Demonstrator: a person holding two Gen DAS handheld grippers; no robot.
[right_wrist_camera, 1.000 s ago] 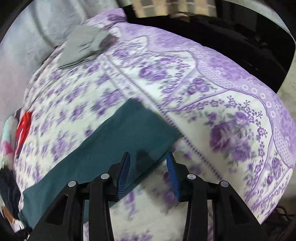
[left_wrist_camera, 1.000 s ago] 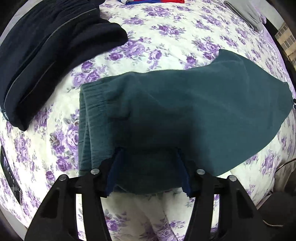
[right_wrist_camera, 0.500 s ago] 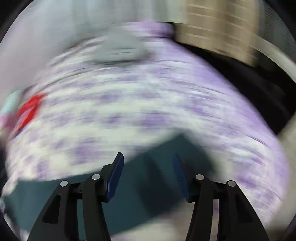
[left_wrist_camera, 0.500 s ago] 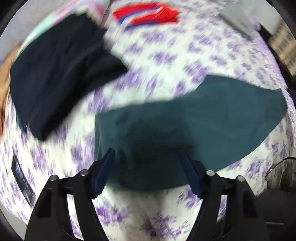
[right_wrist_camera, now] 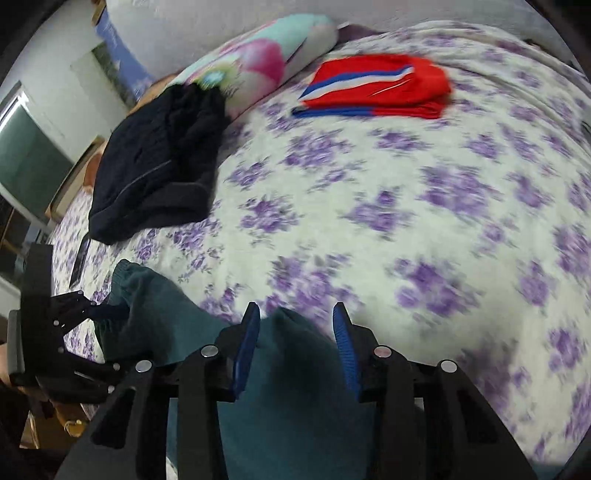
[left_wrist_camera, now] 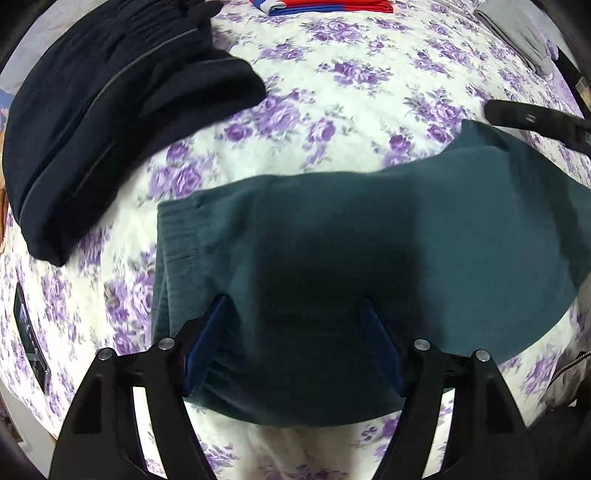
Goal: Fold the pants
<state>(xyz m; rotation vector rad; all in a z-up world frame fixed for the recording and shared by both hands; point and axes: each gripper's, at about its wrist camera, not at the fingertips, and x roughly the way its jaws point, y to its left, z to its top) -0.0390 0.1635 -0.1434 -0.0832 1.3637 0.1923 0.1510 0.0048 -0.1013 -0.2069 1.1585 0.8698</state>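
Dark teal pants (left_wrist_camera: pixel 369 236) lie folded lengthwise across the flowered bed sheet (left_wrist_camera: pixel 332 92), waistband at the left. My left gripper (left_wrist_camera: pixel 291 343) is open, its blue pads over the near edge of the waist end, not closed on the cloth. My right gripper (right_wrist_camera: pixel 295 343) is open over the leg end of the teal pants (right_wrist_camera: pixel 295 398). Its arm shows in the left wrist view (left_wrist_camera: pixel 535 122) at the right. The left gripper shows in the right wrist view (right_wrist_camera: pixel 66 317) at the waistband.
A dark navy garment (left_wrist_camera: pixel 110 103) lies at the back left. Folded red, white and blue shorts (right_wrist_camera: pixel 376 88) and a pastel pillow (right_wrist_camera: pixel 258 62) lie further back. A folded grey garment (left_wrist_camera: pixel 517 33) sits at the far right. A phone (left_wrist_camera: pixel 29 332) lies near the left bed edge.
The right gripper has swung left along the pants, its view turning from the foot of the bed to the pillow end. The left gripper stayed at the waist end, jaws a little wider.
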